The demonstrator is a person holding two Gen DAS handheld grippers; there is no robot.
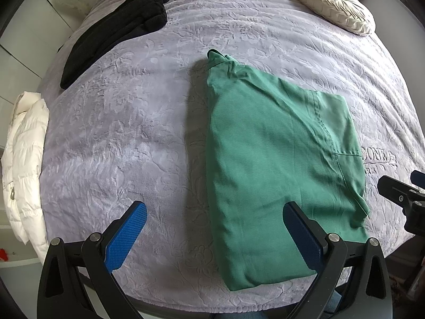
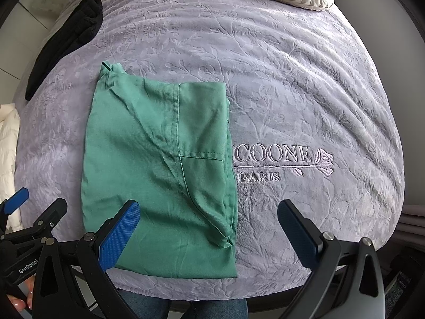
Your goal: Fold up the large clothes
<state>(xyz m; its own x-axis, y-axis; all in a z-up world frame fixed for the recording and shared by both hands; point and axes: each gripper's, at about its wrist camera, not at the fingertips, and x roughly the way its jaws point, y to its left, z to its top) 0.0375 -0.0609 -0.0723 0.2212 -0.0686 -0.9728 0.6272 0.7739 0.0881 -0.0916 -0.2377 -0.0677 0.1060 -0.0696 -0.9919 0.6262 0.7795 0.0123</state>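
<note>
1. The left claw (image 1: 213,236) is hovering wide open above the near edge of the bed, its blue pads (image 1: 126,236) gripping nothing and touching nothing.
2. The right claw (image 2: 209,235) is likewise gaping wide, empty, hanging over the near right corner of the garment.
3. The green garment (image 2: 156,164) is lying folded into a rough rectangle on the lilac bedspread (image 2: 305,85), near the front edge, partly covering embroidered lettering.
4. A black folded garment (image 1: 117,32) is resting well apart at the far left of the bed.
5. A white puffer jacket (image 1: 25,164) is hanging off the left edge.
6. A cream round cushion (image 1: 334,5) is sitting at the far right.
</note>
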